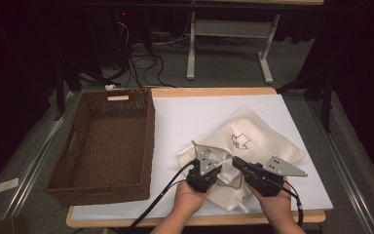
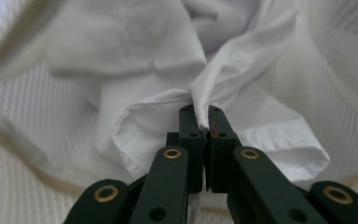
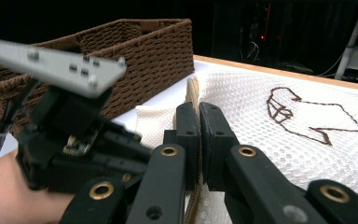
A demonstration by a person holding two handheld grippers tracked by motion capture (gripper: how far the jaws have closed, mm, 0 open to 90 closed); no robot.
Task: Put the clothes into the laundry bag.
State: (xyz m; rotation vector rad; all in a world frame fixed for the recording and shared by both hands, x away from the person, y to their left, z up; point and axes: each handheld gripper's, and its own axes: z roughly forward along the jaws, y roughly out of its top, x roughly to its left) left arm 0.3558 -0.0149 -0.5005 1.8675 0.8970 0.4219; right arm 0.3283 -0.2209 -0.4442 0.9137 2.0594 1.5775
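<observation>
Inside mesh bag (image 1: 263,131), left claw (image 2: 205,122) pinching white cloth (image 2: 242,70), right claw (image 3: 198,122) clamping bag's edge.

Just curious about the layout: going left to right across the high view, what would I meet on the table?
Brown woven basket → left gripper, pinching white cloth at the mesh bag's mouth → right gripper, on the bag's drawstring → cream mesh bag with a dark emblem.

Brown wicker basket (image 1: 104,141) — table's left

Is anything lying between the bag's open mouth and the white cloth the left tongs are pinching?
Nothing visible. The left tongs grip the white cloth right at the mesh bag, whose tan edge band the right tongs pinch.
</observation>
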